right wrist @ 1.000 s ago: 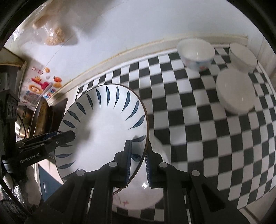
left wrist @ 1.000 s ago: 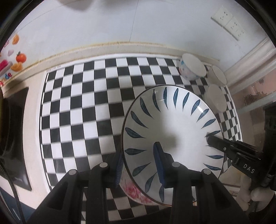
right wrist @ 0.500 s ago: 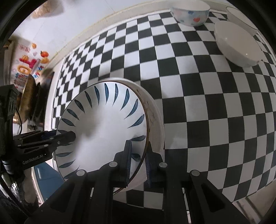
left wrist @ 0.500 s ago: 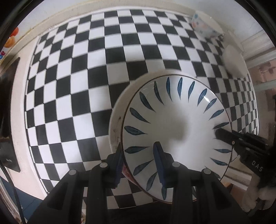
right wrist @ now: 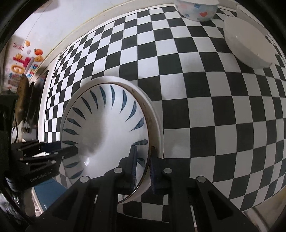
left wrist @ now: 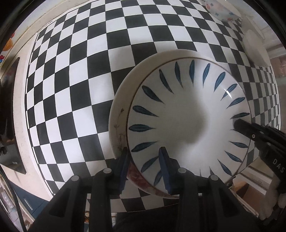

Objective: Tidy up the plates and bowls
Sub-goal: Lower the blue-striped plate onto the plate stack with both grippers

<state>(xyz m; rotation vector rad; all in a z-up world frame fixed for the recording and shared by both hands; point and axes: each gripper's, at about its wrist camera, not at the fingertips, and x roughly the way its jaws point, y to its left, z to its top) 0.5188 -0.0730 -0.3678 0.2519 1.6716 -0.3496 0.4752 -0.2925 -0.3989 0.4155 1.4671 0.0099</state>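
A white plate with blue leaf marks [left wrist: 187, 116] [right wrist: 107, 128] is held by both grippers just above or on a larger cream plate [left wrist: 119, 110] [right wrist: 157, 125] on the checkered table. My left gripper [left wrist: 144, 160] is shut on the blue-leaf plate's near rim. My right gripper [right wrist: 143, 164] is shut on its opposite rim; it shows at the right of the left wrist view [left wrist: 253, 132]. I cannot tell whether the two plates touch.
A heart-patterned bowl [right wrist: 196, 9] [left wrist: 221, 10] and a plain white bowl [right wrist: 248, 44] [left wrist: 255, 48] stand at the far right of the checkered table [left wrist: 89, 71]. A wall with stickers [right wrist: 25, 58] lies at the far left.
Both grippers have lowered the blue-leaf plate toward the table and onto the cream plate below. The cameras now look more steeply down.
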